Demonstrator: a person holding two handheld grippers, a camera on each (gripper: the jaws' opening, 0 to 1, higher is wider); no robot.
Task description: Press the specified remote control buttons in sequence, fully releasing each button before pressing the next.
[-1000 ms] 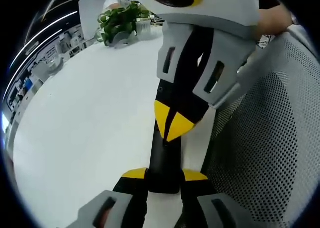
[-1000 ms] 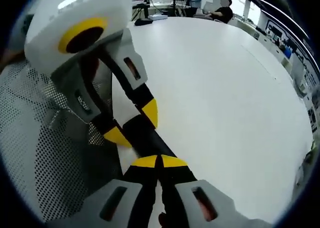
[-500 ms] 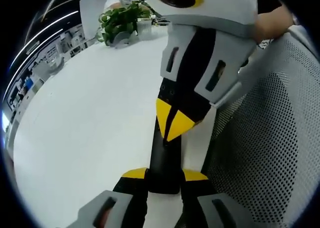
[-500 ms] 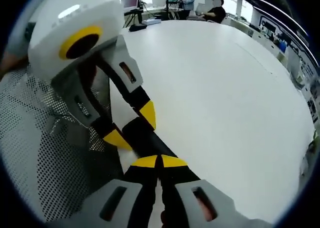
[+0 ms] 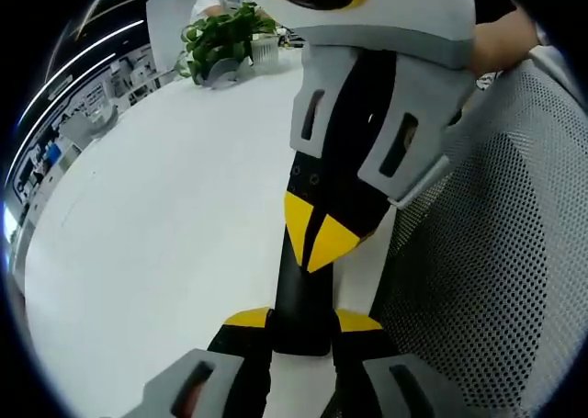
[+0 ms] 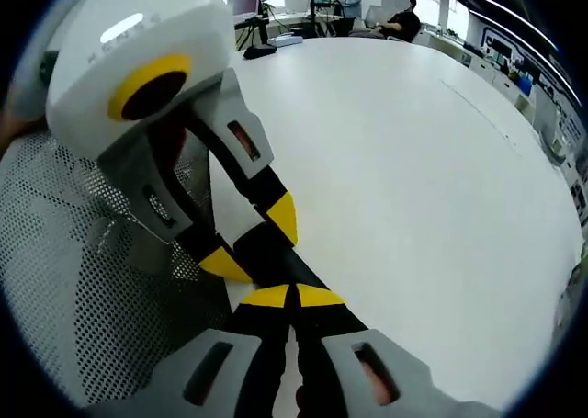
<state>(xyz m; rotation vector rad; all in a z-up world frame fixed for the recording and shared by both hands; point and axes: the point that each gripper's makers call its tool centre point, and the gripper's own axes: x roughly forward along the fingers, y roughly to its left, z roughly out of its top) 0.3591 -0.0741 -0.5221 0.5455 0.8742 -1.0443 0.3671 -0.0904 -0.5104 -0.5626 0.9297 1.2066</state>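
The left claw (image 5: 301,321) grips the near end of the black remote (image 5: 303,280); the right claw (image 6: 293,296), tips pinched together, has stayed on its face throughout, barely shifting, so probably mid-press. Beyond lie the white table (image 5: 165,207) and a plant (image 5: 220,37).
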